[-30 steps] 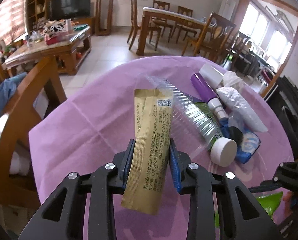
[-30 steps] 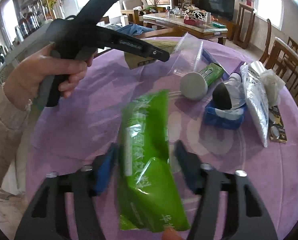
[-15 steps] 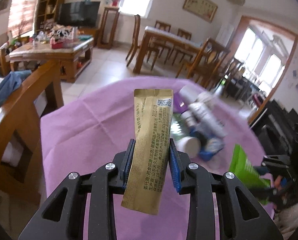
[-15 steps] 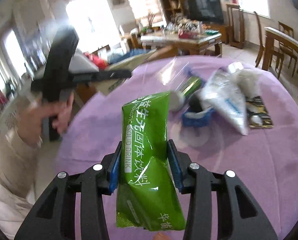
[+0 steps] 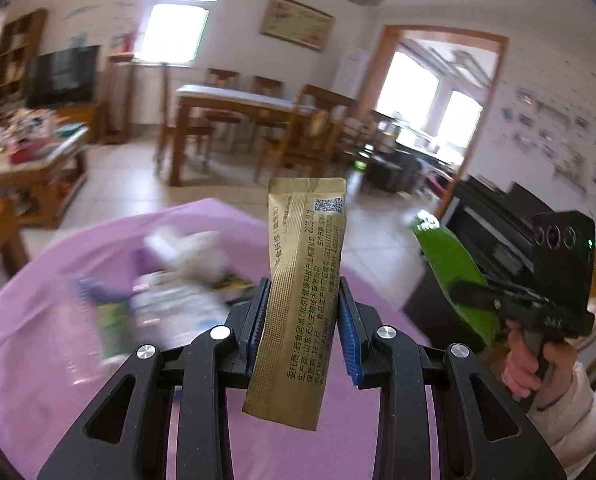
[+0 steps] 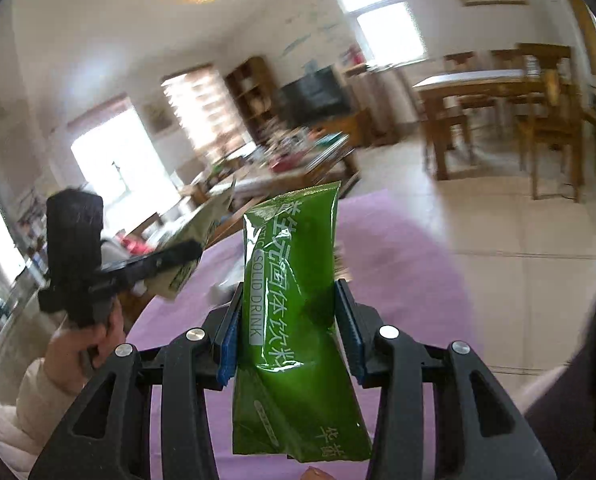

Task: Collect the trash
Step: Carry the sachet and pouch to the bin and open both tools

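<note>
On the left, the left gripper (image 5: 302, 312) pinches a gold sachet (image 5: 302, 300) upright, lifted above the purple table (image 5: 38, 360). A heap of leftover trash (image 5: 178, 280) lies blurred on the cloth, so much remains to collect. On the right, the right gripper (image 6: 288, 328), its jaws just drawn in, clamps a green drink packet (image 6: 294, 320). No bin shows, so neither piece is dropped off.

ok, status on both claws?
Left claw shut on gold foil sachet. Right claw shut on green drink pouch. Nothing blocking.
</note>
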Motion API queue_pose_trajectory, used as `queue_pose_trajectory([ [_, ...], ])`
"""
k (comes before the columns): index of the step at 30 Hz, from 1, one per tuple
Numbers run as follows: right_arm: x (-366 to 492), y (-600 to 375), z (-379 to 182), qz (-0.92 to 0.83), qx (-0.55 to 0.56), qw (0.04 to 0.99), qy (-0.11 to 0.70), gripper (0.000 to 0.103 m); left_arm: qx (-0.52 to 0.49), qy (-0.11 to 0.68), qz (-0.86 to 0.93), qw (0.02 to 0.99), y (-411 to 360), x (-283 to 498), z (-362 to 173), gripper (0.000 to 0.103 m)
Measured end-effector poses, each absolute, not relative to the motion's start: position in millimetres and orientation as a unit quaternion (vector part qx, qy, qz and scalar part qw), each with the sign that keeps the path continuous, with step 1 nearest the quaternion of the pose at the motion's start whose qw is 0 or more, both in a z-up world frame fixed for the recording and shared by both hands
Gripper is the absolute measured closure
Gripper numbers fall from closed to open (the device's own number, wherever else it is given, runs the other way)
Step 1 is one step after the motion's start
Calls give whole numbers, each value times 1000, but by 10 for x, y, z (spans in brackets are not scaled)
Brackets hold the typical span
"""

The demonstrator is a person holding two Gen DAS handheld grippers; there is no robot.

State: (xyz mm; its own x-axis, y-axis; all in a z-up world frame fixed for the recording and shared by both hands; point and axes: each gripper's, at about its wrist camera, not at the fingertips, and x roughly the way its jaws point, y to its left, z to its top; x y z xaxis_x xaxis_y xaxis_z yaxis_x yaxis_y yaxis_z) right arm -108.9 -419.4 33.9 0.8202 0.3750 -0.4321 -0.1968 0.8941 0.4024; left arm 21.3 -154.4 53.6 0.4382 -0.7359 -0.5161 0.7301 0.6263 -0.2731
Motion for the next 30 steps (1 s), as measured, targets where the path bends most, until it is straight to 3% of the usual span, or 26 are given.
queue_pose_trajectory([
  [13, -1783, -5559, 220, 3, 243, 949, 201, 61, 41, 322, -547, 772, -3555, -273, 264, 71],
  [30, -2411, -6604, -276, -160, 313, 923, 157, 61, 102, 370, -616, 689, -5853, -1007, -646, 71],
])
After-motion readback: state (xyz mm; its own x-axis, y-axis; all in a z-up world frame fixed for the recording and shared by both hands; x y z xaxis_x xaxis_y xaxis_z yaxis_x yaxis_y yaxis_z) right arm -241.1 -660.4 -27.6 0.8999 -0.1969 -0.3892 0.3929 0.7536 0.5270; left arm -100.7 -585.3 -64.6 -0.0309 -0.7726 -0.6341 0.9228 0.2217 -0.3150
